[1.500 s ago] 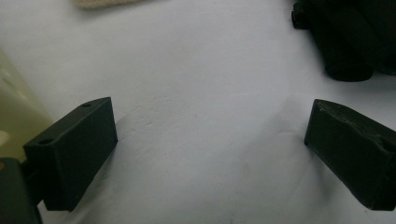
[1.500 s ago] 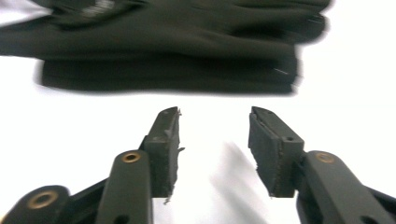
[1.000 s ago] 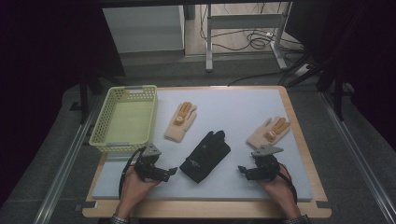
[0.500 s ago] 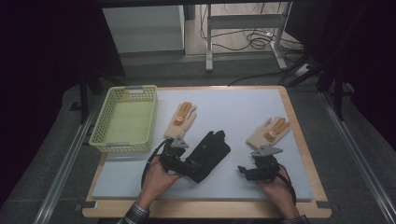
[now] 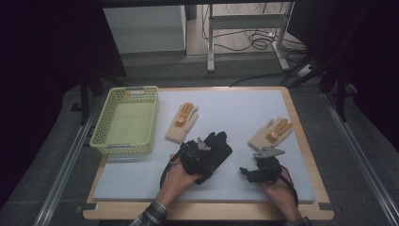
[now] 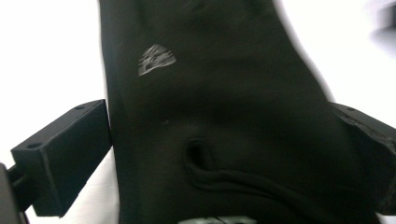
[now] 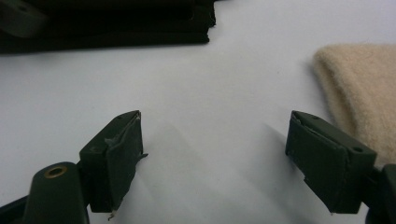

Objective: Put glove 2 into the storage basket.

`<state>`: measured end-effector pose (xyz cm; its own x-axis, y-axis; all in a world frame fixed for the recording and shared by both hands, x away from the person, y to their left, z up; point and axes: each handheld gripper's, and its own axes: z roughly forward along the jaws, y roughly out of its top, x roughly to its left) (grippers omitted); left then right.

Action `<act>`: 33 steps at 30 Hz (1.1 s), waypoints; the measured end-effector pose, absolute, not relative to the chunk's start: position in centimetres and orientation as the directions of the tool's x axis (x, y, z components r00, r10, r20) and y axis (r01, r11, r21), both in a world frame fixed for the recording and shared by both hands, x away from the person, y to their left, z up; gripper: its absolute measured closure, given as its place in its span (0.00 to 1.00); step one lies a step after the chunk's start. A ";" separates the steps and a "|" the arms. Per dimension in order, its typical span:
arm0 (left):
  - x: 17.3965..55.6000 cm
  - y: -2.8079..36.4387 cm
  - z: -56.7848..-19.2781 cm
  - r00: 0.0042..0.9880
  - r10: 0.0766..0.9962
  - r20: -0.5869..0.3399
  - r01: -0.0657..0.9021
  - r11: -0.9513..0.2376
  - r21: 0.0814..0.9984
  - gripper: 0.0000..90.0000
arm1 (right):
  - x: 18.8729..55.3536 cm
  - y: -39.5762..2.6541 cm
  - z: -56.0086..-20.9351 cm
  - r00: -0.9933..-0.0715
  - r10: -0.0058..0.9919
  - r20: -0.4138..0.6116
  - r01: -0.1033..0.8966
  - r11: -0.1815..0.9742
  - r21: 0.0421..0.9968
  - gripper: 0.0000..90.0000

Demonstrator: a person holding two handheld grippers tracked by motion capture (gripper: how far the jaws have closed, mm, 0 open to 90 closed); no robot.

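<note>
Black glove [image 6: 224, 116] — small grey logo [image 6: 156, 58], unreadable.

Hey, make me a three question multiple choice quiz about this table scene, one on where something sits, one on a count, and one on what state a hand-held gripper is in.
1. Where does the yellow basket stand on the table?
A. far left
B. far right
C. centre

2. How many beige gloves lie on the mat?
A. one
B. two
C. three

3. What state is the left hand-held gripper in?
A. shut on a beige glove
B. open, jaws either side of the black glove
C. open inside the basket

Answers:
1. A, the high view shows it at the mat's far left edge.
2. B, one beige glove lies beside the basket and another lies ahead of the right hand-held gripper.
3. B, the left gripper view shows its jaws spread with the black glove between them.
</note>
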<state>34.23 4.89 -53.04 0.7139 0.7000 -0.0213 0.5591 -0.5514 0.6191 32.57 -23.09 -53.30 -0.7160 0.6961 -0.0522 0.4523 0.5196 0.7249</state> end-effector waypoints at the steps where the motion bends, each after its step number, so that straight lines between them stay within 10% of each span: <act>1: 34.4 5.2 -53.4 0.709 0.703 -0.057 0.574 -0.529 0.625 0.00 | 32.6 -23.1 -53.3 -0.716 0.696 -0.052 0.453 0.519 0.725 0.21; 10: 33.4 3.8 -53.5 0.727 0.686 -0.022 0.552 -0.566 0.612 0.00 | 32.6 -23.1 -53.3 -0.716 0.696 -0.052 0.453 0.520 0.724 0.20; 21: 33.9 5.4 -52.2 0.726 0.688 0.009 0.537 -0.576 0.617 0.72 | 32.6 -23.1 -53.3 -0.715 0.697 -0.053 0.453 0.520 0.724 0.20; 33: 34.9 7.2 -49.1 0.702 0.712 -0.016 0.547 -0.525 0.653 0.77 | 32.6 -23.1 -53.3 -0.715 0.698 -0.053 0.454 0.520 0.724 0.20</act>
